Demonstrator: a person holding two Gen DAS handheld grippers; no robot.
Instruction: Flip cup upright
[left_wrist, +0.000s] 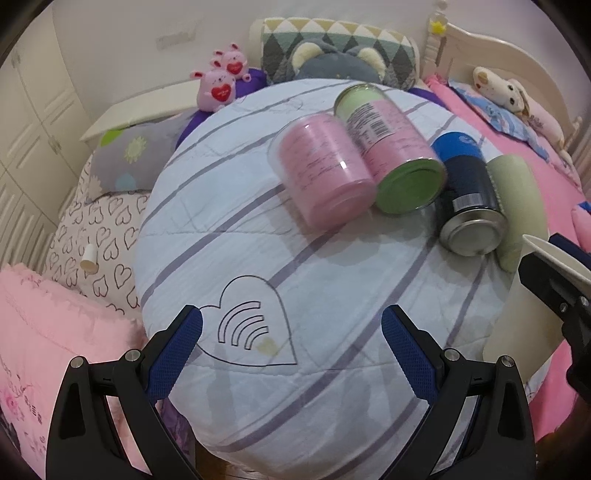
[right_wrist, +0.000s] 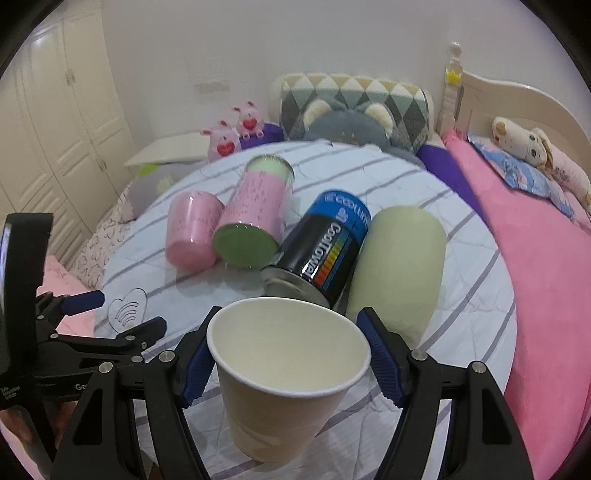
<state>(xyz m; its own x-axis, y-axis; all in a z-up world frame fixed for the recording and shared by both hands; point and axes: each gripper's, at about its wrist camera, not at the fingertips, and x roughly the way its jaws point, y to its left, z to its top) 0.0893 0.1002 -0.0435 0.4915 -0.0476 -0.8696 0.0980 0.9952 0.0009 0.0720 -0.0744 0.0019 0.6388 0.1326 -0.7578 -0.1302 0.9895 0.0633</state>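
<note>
A white paper cup (right_wrist: 284, 373) stands mouth up between the blue pads of my right gripper (right_wrist: 288, 354), which grip its sides just below the rim. It sits over the striped round cushion (right_wrist: 461, 332). In the left wrist view the cup (left_wrist: 517, 325) shows at the right edge with the right gripper (left_wrist: 554, 280) on it. My left gripper (left_wrist: 291, 354) is open and empty, low over the cushion's near part by the heart print (left_wrist: 251, 325).
Several cans lie on their sides on the cushion: a pink one (left_wrist: 325, 173), a pink-and-green one (left_wrist: 391, 147), a blue-black one (left_wrist: 465, 192) and a pale green one (left_wrist: 517, 206). Plush toys (left_wrist: 221, 81), pillows and a pink blanket (right_wrist: 546, 295) surround it.
</note>
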